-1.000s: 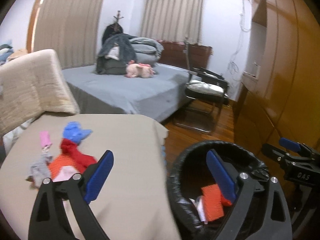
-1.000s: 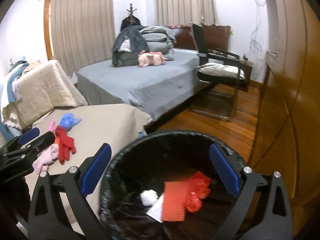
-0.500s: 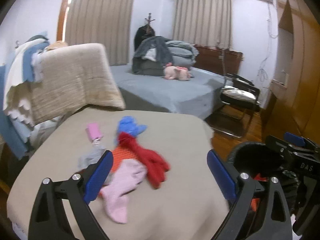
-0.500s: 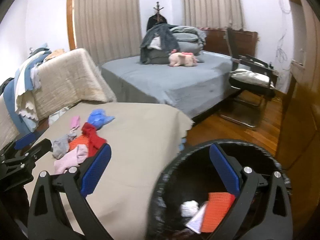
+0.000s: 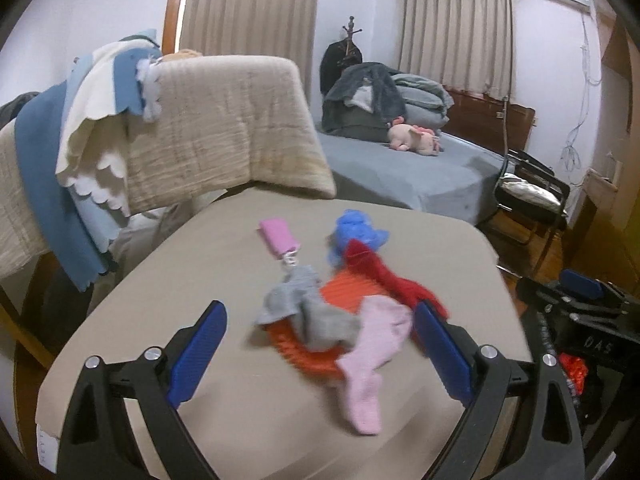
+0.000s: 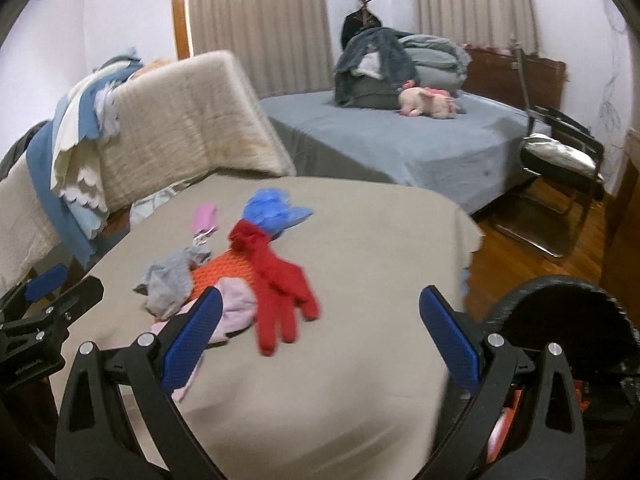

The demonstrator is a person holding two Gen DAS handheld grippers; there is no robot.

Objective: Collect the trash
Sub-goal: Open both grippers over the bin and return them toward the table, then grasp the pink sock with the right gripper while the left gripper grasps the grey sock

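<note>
A pile of small items lies on the beige-covered table (image 5: 208, 360): a grey sock (image 5: 308, 312), an orange mat (image 5: 320, 348), a pink sock (image 5: 376, 356), a red glove (image 5: 384, 276), a blue glove (image 5: 356, 232) and a pink tag (image 5: 278, 238). My left gripper (image 5: 320, 356) is open and empty, just in front of the pile. My right gripper (image 6: 320, 344) is open and empty, near the red glove (image 6: 276, 276). The black-lined trash bin (image 6: 568, 312) stands at the table's right edge, with red and orange bits inside.
A chair draped with beige and blue blankets (image 5: 192, 128) stands behind the table on the left. A grey bed (image 5: 420, 168) with piled clothes and a pink plush toy lies behind. A black chair (image 5: 528, 196) and wooden wardrobe are on the right.
Both grippers have swung left, away from the trash bin and over the table. The pile of items now sits between the left gripper's fingers; the bin has slid to the right edge.
</note>
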